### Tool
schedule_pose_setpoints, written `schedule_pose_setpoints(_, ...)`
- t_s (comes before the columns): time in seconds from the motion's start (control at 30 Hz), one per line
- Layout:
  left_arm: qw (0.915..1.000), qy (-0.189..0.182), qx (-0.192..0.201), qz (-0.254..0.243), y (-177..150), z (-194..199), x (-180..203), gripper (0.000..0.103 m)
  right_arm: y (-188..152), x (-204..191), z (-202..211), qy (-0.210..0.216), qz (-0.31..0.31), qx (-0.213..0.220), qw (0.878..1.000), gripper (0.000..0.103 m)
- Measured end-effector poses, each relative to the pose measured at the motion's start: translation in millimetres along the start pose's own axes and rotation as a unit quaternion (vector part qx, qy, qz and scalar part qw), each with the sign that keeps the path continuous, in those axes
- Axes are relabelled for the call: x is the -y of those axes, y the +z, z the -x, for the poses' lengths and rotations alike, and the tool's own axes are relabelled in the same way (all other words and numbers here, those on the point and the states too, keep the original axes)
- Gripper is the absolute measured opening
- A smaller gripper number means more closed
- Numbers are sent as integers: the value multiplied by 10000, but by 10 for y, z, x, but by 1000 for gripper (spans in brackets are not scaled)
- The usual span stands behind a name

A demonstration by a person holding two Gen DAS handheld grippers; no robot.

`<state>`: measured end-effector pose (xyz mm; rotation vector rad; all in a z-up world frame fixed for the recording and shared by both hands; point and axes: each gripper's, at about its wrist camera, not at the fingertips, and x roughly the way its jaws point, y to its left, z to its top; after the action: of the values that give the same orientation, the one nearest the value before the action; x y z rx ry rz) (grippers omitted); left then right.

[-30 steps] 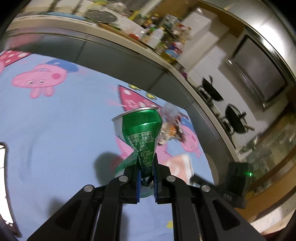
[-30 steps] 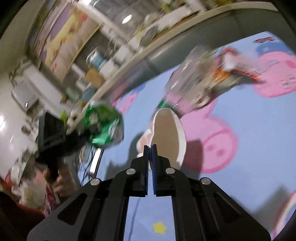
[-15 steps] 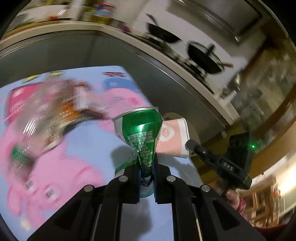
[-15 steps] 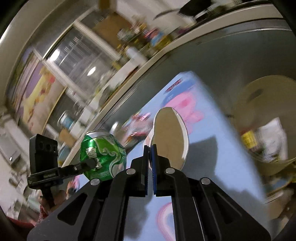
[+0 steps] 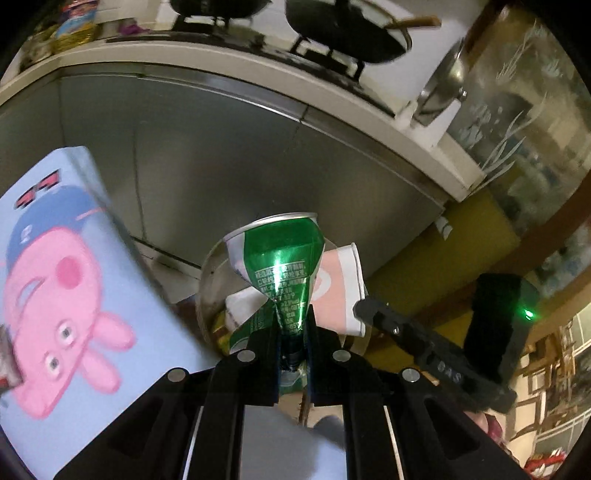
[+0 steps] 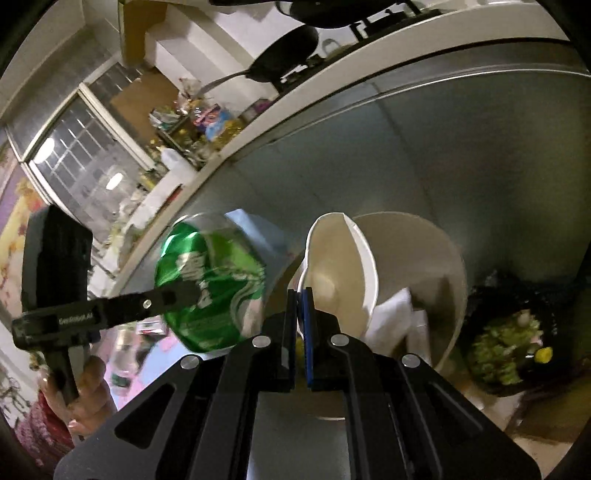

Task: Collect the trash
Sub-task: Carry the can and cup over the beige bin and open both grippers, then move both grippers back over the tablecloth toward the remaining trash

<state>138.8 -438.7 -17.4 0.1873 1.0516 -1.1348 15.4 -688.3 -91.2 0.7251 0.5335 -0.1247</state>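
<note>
A crushed green can (image 5: 280, 266) sits pinched at its crumpled waist in my left gripper (image 5: 293, 332), which is shut on it. Just right of it is a pink-and-white paper cup (image 5: 340, 291), held by my right gripper (image 5: 360, 308). In the right wrist view my right gripper (image 6: 300, 295) is shut on the wall of the paper cup (image 6: 340, 266), whose white inside faces me. The green can (image 6: 210, 288) and left gripper (image 6: 184, 293) hang to its left. Both items hover over a cream bin (image 6: 443, 258) with white paper (image 6: 391, 317) inside.
The table with the pink pig cloth (image 5: 55, 277) ends at the left, close to the bin rim (image 5: 202, 291). Steel cabinet fronts (image 5: 221, 155) stand behind, with pans (image 5: 347, 33) on the counter above. A black bag of green scraps (image 6: 506, 343) lies right of the bin. A hand (image 6: 85, 384) holds the left gripper.
Both grippers have swung off the table, past its edge, to above the cream bin, still carrying the can and the cup. The trash left on the cloth has slid out of view.
</note>
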Motion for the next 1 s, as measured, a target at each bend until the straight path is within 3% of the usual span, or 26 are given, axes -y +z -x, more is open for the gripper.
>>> schedule_pose_setpoints(0.13, 9987, 337, -373, -30, 99, -385, 51, 11, 19, 87, -51, -257, 135, 16, 9996, 8)
schedule_pose_setpoints(0.17, 9980, 437, -459, -15, 103, -450, 53, 11, 24, 106, -64, -329, 124, -5, 9994, 21)
schedule_pose_setpoints(0.2, 9974, 507, -517, -1, 104, -499, 40, 11, 24, 122, -56, -343, 62, 33, 9994, 41)
schedule_pose_setpoints(0.23, 9969, 562, -542, 27, 100, -525, 31, 11, 32, 107, -48, -352, 23, 118, 9993, 43)
schedule_pose_setpoints(0.5, 9974, 574, -445, -31, 81, -390, 61, 14, -19, 72, 121, -207, -199, 379, 9989, 43)
schedule_pose_setpoints(0.57, 9979, 557, -330, -36, 107, -361, 100, 38, -31, 45, 175, -189, -197, 438, 9987, 43)
schedule_pose_setpoints(0.63, 9982, 589, -19, -51, 113, -260, 151, 72, -44, 8, 234, -181, -174, 480, 9985, 43)
schedule_pose_setpoints(0.83, 9966, 656, 480, -137, 64, 88, 250, 72, -81, -110, 439, -88, -214, 596, 9980, 43)
schedule_pose_setpoints(1.0, 9927, 812, 890, -103, -186, 544, 184, 72, -129, -351, 481, 114, -113, 587, 9981, 43)
